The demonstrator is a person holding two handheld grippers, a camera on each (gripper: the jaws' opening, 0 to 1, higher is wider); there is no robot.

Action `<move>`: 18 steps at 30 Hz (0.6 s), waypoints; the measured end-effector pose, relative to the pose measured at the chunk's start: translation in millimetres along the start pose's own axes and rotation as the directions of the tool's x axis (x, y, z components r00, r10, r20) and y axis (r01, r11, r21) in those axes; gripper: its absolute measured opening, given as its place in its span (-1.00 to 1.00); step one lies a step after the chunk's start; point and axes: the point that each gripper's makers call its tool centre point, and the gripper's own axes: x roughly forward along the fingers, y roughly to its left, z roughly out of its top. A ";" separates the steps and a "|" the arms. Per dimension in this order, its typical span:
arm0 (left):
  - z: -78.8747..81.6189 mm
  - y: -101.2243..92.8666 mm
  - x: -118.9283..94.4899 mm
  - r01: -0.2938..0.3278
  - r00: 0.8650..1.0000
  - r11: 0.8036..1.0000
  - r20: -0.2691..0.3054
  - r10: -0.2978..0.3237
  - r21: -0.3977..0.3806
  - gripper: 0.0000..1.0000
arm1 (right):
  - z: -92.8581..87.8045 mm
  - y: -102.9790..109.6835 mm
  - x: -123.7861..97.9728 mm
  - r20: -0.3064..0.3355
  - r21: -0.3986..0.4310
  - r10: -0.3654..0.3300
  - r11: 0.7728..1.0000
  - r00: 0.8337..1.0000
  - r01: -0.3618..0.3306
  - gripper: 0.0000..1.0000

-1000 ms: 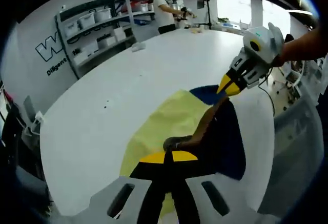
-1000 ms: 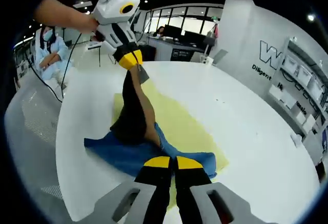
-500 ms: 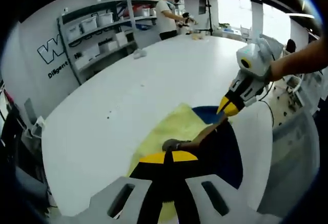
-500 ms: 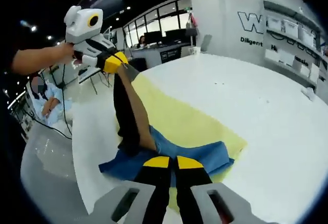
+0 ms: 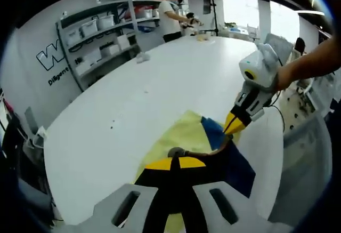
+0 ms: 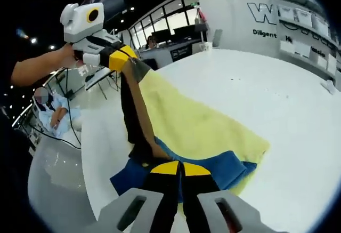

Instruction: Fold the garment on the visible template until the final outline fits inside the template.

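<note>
Right gripper view had the blue garment (image 6: pixel 224 163) on the yellow template (image 6: pixel 197 121), its edge stretched taut between left gripper (image 6: pixel 128 59) and right gripper (image 6: pixel 175 167), both clamped onto fabric, above the white table (image 6: pixel 298 110).

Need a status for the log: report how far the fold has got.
Done: the garment lies on the yellow template, partly bunched. In hand: left gripper and right gripper each pinch one end of a lifted strip, jaws shut. Left: laying it down and flattening; blue cloth overhangs the template's near edge.
</note>
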 end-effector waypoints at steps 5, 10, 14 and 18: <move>-2.4 2.1 -0.8 0.001 1.000 1.000 -0.008 -0.001 -0.016 -0.91 | 1.3 -2.1 4.5 0.020 0.018 0.000 1.000 1.000 0.000 -1.00; 1.2 2.8 -0.2 -0.001 1.000 1.000 -0.004 0.001 -0.017 -0.91 | -13.9 14.3 14.0 -0.019 -0.036 0.052 0.998 0.998 -0.053 -1.00; 1.5 3.0 1.1 0.000 1.000 1.000 -0.006 0.000 -0.015 -0.91 | -23.1 22.0 20.1 -0.040 -0.101 0.064 0.993 0.997 -0.068 -0.87; 1.5 2.4 1.4 0.002 1.000 1.000 -0.007 -0.002 -0.014 -0.91 | -26.0 19.9 22.7 -0.050 -0.115 0.053 0.992 0.997 -0.058 -1.00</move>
